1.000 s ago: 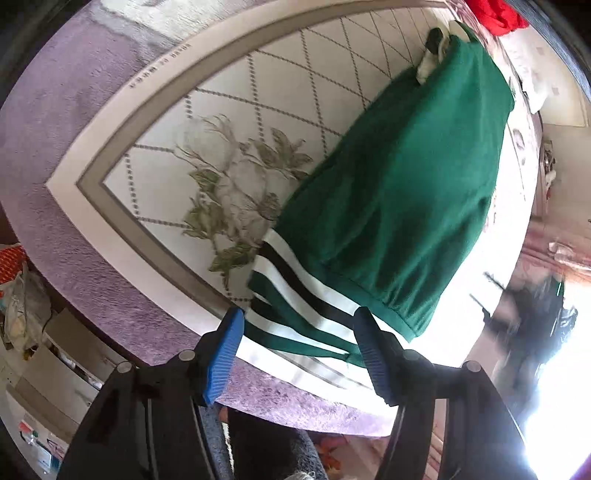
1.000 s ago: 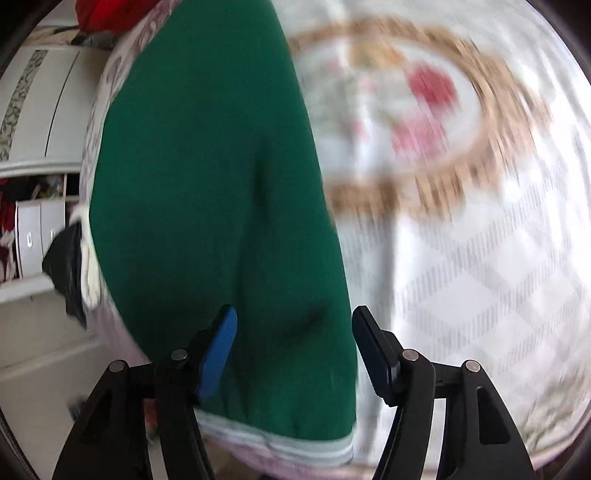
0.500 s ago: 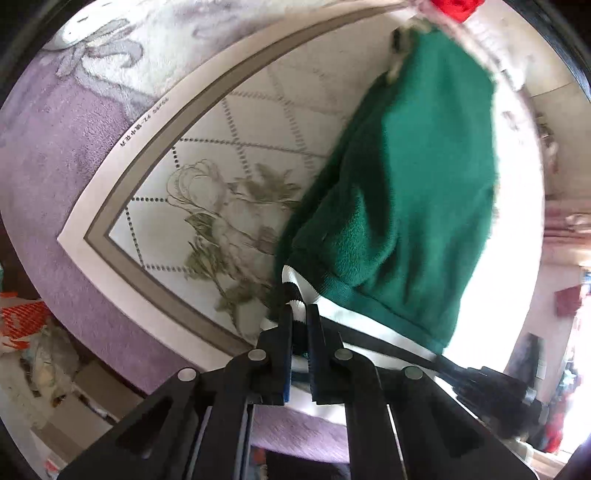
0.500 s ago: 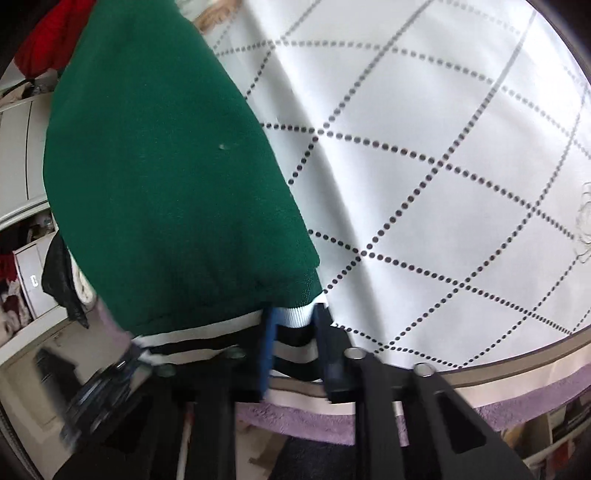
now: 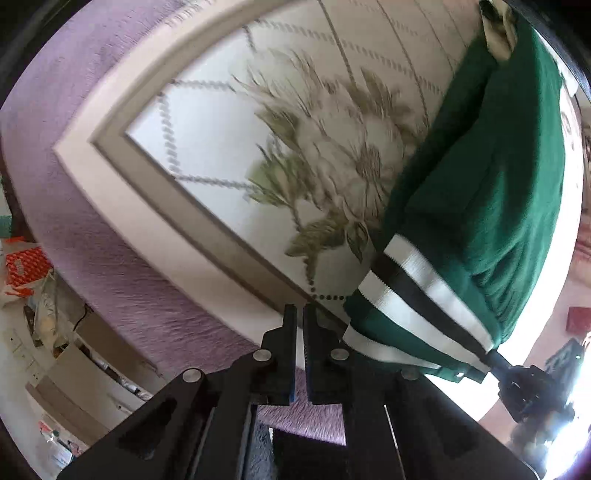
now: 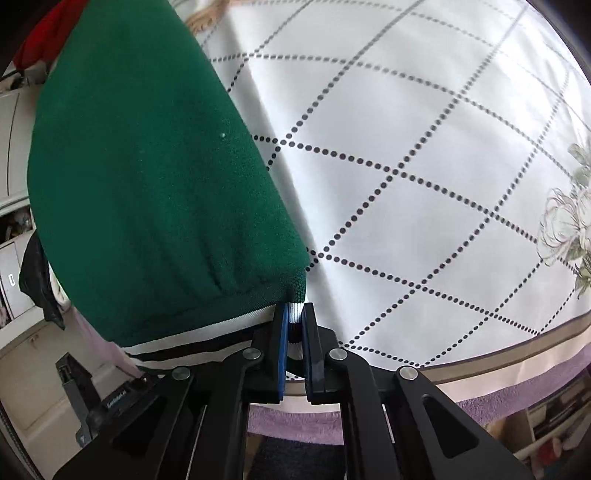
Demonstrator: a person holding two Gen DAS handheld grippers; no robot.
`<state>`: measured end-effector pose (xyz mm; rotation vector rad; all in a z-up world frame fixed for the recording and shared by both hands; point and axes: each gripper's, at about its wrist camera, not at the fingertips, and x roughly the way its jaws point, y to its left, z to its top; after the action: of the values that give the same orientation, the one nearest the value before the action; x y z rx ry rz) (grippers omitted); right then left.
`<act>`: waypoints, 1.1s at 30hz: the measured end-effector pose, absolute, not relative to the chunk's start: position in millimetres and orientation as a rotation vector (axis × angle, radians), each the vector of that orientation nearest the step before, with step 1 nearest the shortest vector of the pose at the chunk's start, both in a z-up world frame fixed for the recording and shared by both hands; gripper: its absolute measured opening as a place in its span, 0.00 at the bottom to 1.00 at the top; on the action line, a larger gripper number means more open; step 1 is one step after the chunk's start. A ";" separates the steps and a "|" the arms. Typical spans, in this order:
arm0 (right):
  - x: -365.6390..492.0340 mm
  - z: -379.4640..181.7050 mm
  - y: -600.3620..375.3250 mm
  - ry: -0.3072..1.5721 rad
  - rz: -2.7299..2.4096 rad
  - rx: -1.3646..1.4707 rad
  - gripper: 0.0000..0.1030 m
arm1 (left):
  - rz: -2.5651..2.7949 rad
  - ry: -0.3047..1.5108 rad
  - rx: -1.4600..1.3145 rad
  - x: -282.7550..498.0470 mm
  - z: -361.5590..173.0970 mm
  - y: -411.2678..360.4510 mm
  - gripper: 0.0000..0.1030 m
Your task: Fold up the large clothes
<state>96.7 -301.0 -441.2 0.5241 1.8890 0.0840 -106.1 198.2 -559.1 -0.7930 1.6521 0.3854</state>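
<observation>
- We are closing the right hand-held gripper (image 6: pixel 294 325) on the corner of the green sweater (image 6: pixel 147 177), at the lower middle of the right wrist view; its jaws have just been closing, and the blue pads are pinching the white-and-black striped hem (image 6: pixel 207 334) between them.
- We are holding the left hand-held gripper (image 5: pixel 299 321) clenched at the lower middle of the left wrist view, its jaws nearly touching; the hem (image 5: pixel 417 295) is lying just to their right, and we cannot tell whether any cloth is caught between them.
- The sweater (image 5: pixel 491 192) is running from the lower right of that frame up to the upper right corner, lying on a bed cover (image 5: pixel 229 122) printed with a dotted diamond grid and a pale flower (image 5: pixel 332 158).
- The cover's grey-and-cream border and purple edge (image 5: pixel 92 229) are sweeping across the left of the frame.
- In the right wrist view the sweater is filling the left half, the dotted cover (image 6: pixel 424 147) the right half.
- A red garment (image 6: pixel 48 29) is showing at the upper left corner, beyond the sweater.
- The other hand-held gripper is appearing dark and blurred at the lower right of the left wrist view, at the far end of the hem.
</observation>
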 end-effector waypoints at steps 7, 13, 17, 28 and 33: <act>118.1 -394.7 -296.0 1.843 0.100 0.386 0.41 | 0.359 1.491 -0.562 -47.3 -477.9 204.5 0.92; 163.5 -384.5 -252.5 1.710 0.185 0.378 0.51 | 0.252 1.306 -0.475 77.9 -472.4 190.2 0.92; 207.7 -387.6 -228.1 1.587 0.170 0.374 0.43 | 0.251 1.336 -0.397 144.0 -520.4 186.9 0.92; 231.7 -420.1 -220.5 1.703 0.164 0.307 0.33 | 0.156 1.445 -0.306 108.9 -539.8 199.7 0.92; 177.1 -395.1 -276.5 1.741 0.094 0.315 0.56 | 0.106 1.609 -0.487 30.5 -552.9 198.3 0.92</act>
<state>177.1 -276.5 -395.1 0.3153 1.7413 0.0942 30.5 198.3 -552.9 -0.4871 1.6091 0.1058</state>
